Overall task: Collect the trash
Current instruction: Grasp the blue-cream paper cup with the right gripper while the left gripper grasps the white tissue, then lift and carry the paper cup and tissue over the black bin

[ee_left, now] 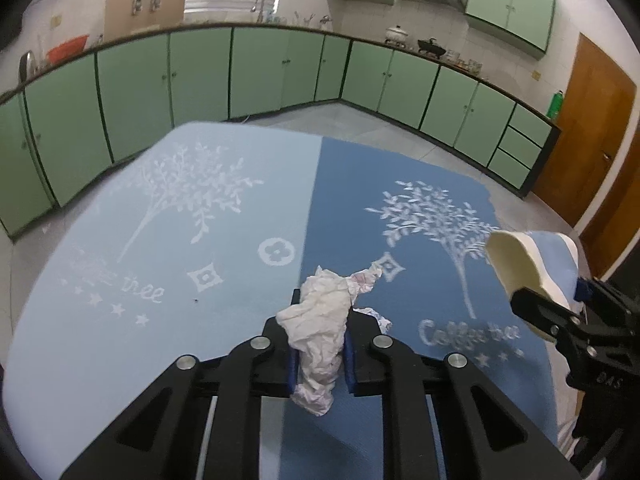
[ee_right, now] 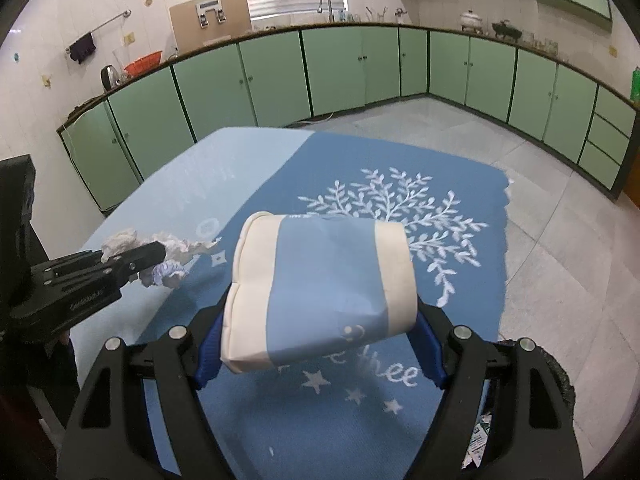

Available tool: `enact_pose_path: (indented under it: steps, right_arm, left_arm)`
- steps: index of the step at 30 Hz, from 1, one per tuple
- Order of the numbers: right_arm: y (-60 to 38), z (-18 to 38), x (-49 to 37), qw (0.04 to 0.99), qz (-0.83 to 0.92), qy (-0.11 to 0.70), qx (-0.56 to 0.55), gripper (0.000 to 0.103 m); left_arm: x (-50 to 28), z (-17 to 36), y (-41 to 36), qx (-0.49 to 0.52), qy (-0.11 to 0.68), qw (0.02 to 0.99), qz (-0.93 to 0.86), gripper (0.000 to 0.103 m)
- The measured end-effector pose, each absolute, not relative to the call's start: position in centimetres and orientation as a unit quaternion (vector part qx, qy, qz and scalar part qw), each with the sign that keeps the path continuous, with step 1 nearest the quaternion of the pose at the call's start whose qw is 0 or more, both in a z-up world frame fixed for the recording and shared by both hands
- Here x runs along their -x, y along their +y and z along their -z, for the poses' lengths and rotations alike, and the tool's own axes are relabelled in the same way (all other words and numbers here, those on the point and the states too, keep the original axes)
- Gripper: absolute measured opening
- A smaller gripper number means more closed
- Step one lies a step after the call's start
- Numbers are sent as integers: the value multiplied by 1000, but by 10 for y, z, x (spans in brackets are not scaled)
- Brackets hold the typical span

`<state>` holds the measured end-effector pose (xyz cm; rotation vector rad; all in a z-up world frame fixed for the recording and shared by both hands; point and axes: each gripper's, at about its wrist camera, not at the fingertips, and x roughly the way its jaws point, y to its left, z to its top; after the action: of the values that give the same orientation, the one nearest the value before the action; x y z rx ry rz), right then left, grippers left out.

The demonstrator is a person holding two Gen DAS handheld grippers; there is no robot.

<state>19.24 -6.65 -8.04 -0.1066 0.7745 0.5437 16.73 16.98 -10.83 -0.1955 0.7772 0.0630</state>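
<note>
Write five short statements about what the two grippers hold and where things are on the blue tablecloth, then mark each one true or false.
1. The left gripper is shut on a crumpled white tissue. True.
2. The right gripper is open and holds nothing. False: it is shut on a blue and cream soft pack.
3. The two-tone blue tablecloth with white tree prints covers the table. True.
4. The soft pack lies flat on the tablecloth. False: it is held up between the right gripper's fingers, off the cloth.
5. The kitchen cabinets behind the table are red. False: they are green.
</note>
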Motion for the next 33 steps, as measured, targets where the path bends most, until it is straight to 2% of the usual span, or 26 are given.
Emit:
enact_pose_path:
  steps: [13,33]
  right_arm:
    - [-103,43,-159,902,-260,341,42,74]
    - [-169,19,-121,922,-220,314,43,74]
  left_arm:
    - [-135,56,115,70,347,935,18,17]
    - [-115,39,52,37,328,941,71,17]
